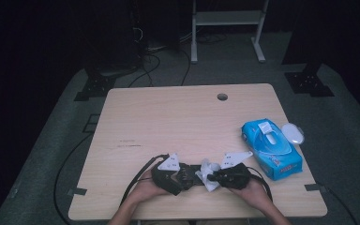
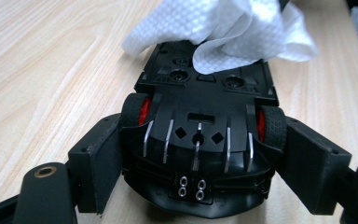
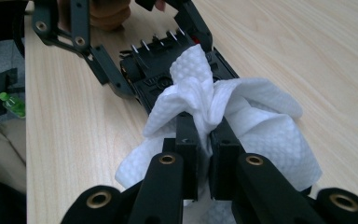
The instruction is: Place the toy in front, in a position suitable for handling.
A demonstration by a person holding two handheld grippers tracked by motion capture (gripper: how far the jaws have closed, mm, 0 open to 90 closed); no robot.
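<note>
Left tool (image 1: 180,177) jaws spread wide and gripping, right tool (image 1: 215,177) jaws pinched tight, tips facing each other

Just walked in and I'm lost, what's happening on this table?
A person is cleaning a black toy car. The left tool clamps the car upside down by its sides, low over the table. The right tool is shut on a bunched white wipe, resting it on the car's underside. A blue wipes pack lies nearby.

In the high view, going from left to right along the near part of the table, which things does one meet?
Left claw → toy car → white wipe → right claw → blue wipe pack → white lid.
</note>
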